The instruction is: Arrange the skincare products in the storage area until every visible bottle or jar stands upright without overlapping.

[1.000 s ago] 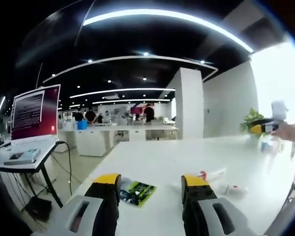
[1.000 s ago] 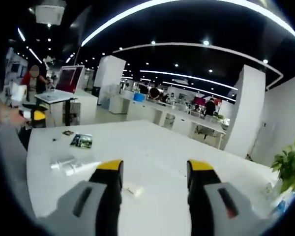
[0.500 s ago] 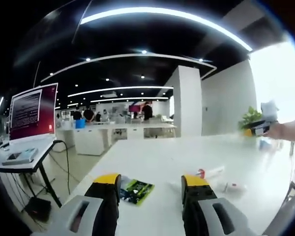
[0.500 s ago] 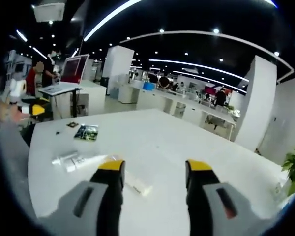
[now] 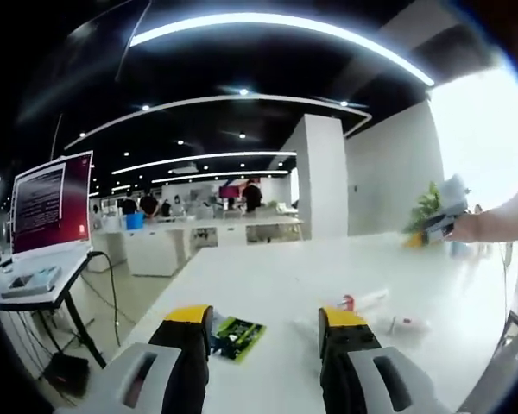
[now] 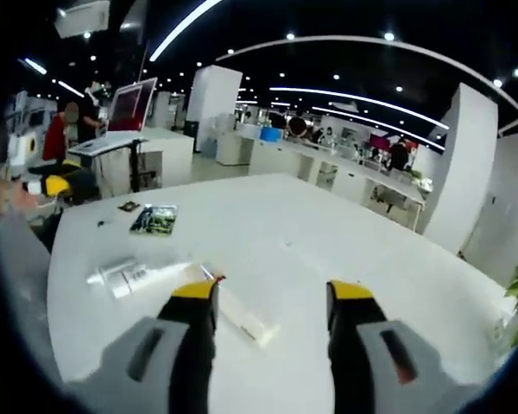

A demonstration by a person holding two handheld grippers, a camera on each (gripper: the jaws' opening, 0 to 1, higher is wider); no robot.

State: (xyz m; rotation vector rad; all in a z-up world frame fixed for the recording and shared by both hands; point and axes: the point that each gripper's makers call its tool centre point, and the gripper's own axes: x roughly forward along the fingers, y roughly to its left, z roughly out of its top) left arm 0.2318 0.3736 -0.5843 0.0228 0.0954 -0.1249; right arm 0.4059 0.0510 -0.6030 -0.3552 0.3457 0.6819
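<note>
Both grippers, left [image 5: 263, 332] and right [image 6: 272, 306], hover with jaws spread wide and holding nothing above the white tabletop [image 6: 328, 233]. The pale skincare tubes lie flat: one white tube [image 6: 125, 274] left of the right jaws, a long white tube with red tip [image 6: 237, 309] between them. Judged barely begun: nothing upright, every product left to stand.

place: open-plan office or lab hall | ceiling: black, with curved light strips [image 5: 276, 21] and spotlights | furniture: long white table [image 6: 328, 233], white counters [image 5: 198, 237] | equipment: monitor [image 5: 50, 203] on a stand | people: standing at far counters | plant: potted [image 5: 425, 207] by wall
</note>
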